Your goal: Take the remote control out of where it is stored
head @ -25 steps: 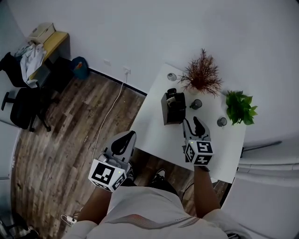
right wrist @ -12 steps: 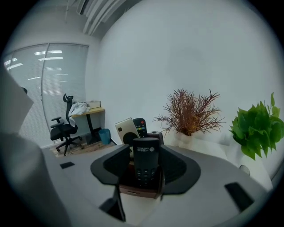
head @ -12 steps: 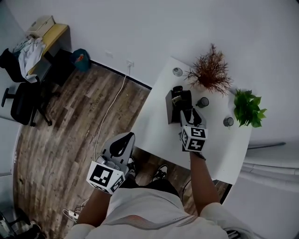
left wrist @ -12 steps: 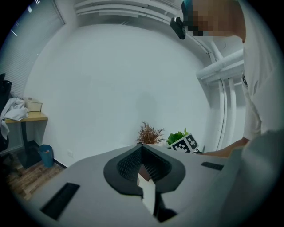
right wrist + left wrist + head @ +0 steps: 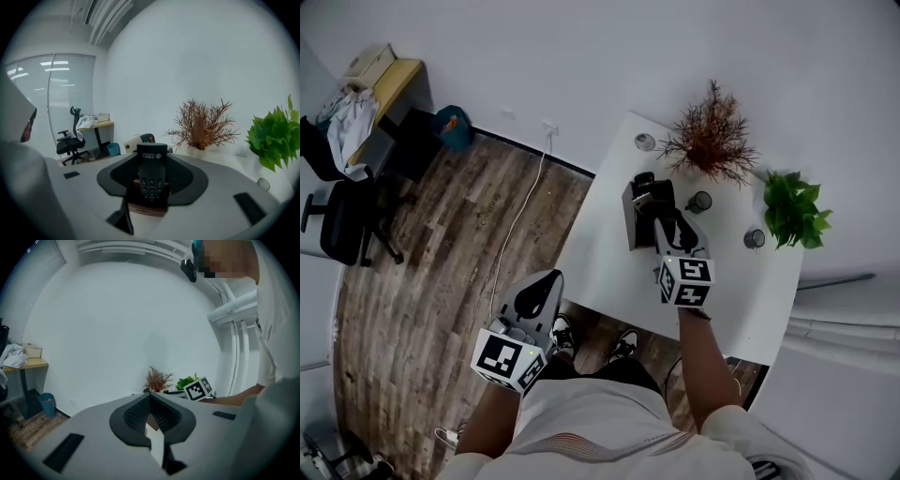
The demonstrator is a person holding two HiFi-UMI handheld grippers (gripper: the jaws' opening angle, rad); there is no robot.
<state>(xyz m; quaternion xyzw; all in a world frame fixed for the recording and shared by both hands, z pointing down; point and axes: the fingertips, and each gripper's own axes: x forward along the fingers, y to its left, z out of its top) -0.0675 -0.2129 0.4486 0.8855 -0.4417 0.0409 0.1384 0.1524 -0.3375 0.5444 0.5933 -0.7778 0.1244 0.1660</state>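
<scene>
From the head view: reaching forward over the white table [image 5: 609,258] with the right gripper [image 5: 675,223], forearm stretched out, tips tilted a little downward and right up against the dark holder [image 5: 636,225] toward the table's far side. Keeping the left gripper [image 5: 546,281] off the table's near edge, above the wooden floor [image 5: 441,281] and close to the body. From the left gripper view: pointing nearly level toward the table, with ribbed pads brought together at the tips and gripping nothing. From the right gripper view: straddling the remote control [image 5: 151,180] with wide jaws, just narrowed a little yet leaving a gap on either side, so pressing on nothing. Standing upright in the holder, between the pads: black and slim, with a rounded top, a small logo near that top, rows of small keys lower down, and the bottom end sunk behind the holder's brownish front.
</scene>
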